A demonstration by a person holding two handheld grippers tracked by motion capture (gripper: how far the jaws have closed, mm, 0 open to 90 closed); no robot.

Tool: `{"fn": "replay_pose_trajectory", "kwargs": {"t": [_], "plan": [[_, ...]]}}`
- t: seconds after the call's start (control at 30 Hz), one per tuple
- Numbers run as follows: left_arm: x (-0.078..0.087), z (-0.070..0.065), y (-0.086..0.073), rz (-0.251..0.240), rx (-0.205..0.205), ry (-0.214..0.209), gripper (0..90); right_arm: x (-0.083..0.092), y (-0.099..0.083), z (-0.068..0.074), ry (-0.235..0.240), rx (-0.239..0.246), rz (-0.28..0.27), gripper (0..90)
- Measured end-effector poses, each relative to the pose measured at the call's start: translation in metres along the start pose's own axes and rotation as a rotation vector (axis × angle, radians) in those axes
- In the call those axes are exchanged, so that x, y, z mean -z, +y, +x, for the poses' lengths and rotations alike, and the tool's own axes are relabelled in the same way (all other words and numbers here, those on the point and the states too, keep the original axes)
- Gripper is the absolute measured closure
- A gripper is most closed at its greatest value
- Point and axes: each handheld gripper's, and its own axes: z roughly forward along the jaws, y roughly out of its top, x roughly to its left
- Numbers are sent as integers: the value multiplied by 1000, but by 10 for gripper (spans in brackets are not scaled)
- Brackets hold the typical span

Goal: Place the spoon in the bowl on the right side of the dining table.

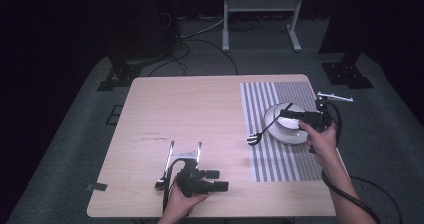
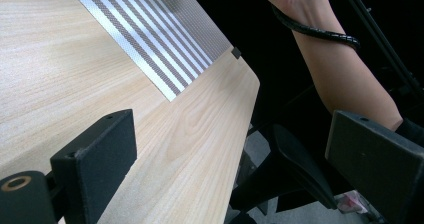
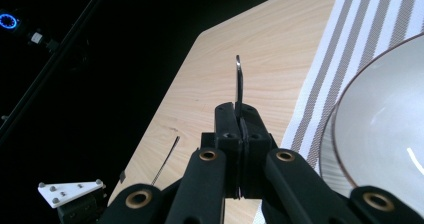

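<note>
A pale wooden table (image 1: 200, 129) stands on grey carpet in a dark room, a white stand (image 1: 261, 14) behind it. In the high view, its left and far parts lie bare, while a striped placemat (image 1: 280, 159) covers the right side almost to the edge. The right gripper (image 1: 292, 115) pinches a dark fork (image 1: 260, 134) above the mat, head hanging toward the centre, beside a white bowl (image 1: 292, 129). The left gripper (image 1: 185, 151) rests near the front edge (a spoon (image 1: 161, 183) just beside it).

The left gripper view shows wide jaws with nothing between, over the table's rounded corner.

The right gripper view shows jaws clamped on the fork's slim metal handle (image 3: 239, 81), the gold-rimmed bowl (image 3: 385, 129) at right.
</note>
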Motion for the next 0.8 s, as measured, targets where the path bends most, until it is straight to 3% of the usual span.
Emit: {"fn": "replay_pose_trajectory", "kwargs": {"t": [0.8], "plan": [[0,0,0,-5,0,-3,48,32,20,-15,-83,-50,-118,890]]}}
